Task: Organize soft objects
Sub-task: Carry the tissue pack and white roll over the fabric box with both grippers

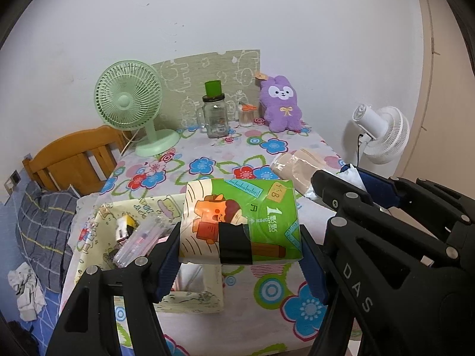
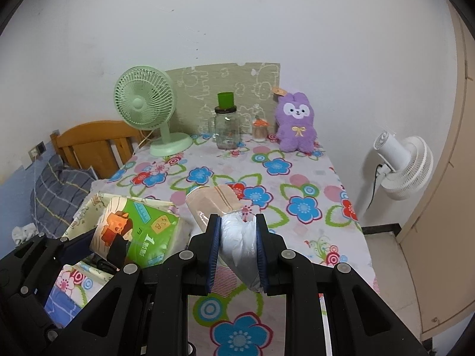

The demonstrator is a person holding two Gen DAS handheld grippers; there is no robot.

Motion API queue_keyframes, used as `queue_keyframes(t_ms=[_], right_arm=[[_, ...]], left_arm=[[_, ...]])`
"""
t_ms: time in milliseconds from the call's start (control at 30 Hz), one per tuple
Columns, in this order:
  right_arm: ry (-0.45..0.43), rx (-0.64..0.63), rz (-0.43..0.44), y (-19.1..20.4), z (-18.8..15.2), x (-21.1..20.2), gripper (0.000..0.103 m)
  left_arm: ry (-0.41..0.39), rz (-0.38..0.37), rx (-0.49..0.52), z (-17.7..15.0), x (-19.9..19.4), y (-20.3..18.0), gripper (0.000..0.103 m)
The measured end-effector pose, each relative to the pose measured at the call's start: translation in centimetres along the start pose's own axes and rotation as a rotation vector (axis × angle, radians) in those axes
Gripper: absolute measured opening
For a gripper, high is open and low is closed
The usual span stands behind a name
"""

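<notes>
Both wrist cams look down-fwd over the flowered table (image 1: 207, 160) toward its back wall, close in, side by side.

My left gripper (image 1: 240, 255) is matt black plastic with ribbed blue pads, pressing a tissue pack (image 1: 237, 219) in glossy printed film. My right gripper (image 2: 239, 252) pinches a crinkled clear plastic bag (image 2: 234, 231), shiny over beige cloth. The counter (image 2: 297, 178) wears smooth flowered cloth. At upper right of the frame, the plush rabbit (image 2: 295, 124) looks fuzzy; the jar (image 2: 227, 130) is glossy glass.
</notes>
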State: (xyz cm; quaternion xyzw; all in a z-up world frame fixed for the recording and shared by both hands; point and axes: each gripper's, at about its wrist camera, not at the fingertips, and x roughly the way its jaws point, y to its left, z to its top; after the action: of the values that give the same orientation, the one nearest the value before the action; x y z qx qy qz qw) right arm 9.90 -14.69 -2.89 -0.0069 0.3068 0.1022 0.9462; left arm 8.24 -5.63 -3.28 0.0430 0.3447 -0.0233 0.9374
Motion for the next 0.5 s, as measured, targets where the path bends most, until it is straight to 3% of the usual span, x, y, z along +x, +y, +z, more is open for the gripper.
queue_keyframes(t_ms=[500], right_arm=[[0.023,-0.03,0.061,4.1,0.7,1.8,0.025]], left_arm=[[0.0,0.042,-0.028,-0.3,0.5,4.4,0.073]])
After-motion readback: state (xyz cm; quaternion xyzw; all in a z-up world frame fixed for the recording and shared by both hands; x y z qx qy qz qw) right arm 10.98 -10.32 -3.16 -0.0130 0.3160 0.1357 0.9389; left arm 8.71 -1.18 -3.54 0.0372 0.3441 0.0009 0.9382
